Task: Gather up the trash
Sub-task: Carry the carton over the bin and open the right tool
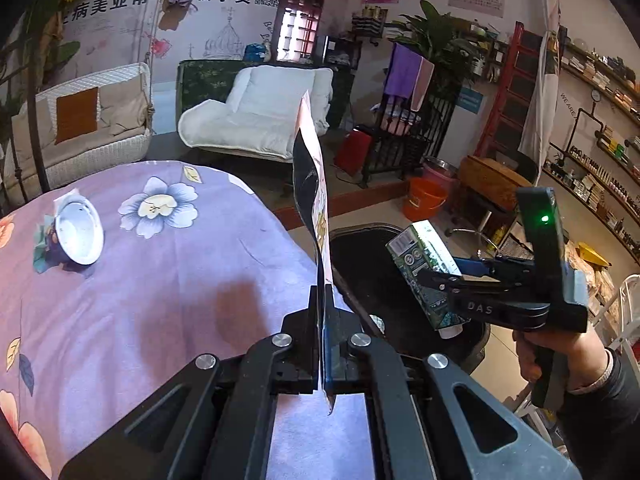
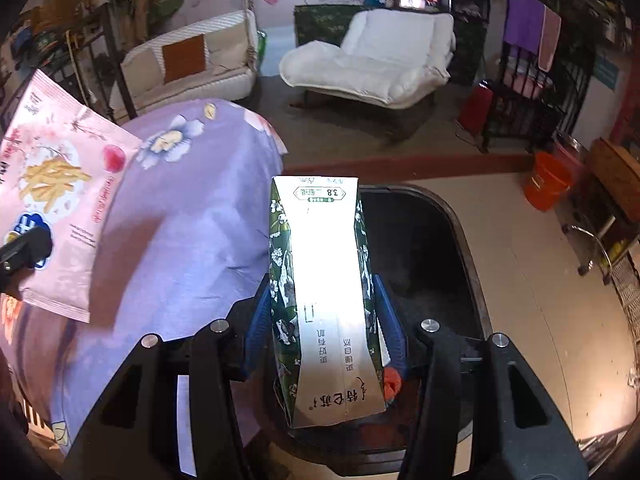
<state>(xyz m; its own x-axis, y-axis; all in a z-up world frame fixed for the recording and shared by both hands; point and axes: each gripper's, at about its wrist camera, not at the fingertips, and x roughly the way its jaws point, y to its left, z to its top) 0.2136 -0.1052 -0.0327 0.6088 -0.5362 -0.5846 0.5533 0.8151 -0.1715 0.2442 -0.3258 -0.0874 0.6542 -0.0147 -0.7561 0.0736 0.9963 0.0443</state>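
Observation:
My left gripper (image 1: 322, 300) is shut on a pink snack wrapper (image 1: 314, 184), seen edge-on and standing up over the table's edge. In the right wrist view the same wrapper (image 2: 60, 208) shows its pink face at the left. My right gripper (image 2: 320, 292) is shut on a green and white milk carton (image 2: 324, 280), its blue pads pressing both sides. The carton (image 1: 424, 268) hangs over the black trash bin (image 1: 360, 264), whose rim (image 2: 460, 224) lies below it. A crumpled silver foil cup (image 1: 78, 232) lies on the purple flowered tablecloth (image 1: 180, 272).
Beyond the table stand a white lounge chair (image 1: 256, 116), a wicker swing seat (image 1: 80, 128) and an orange bucket (image 1: 424, 198). Shelves with bottles (image 1: 600, 176) line the right wall. A person's hand (image 1: 560, 356) holds the right gripper's handle.

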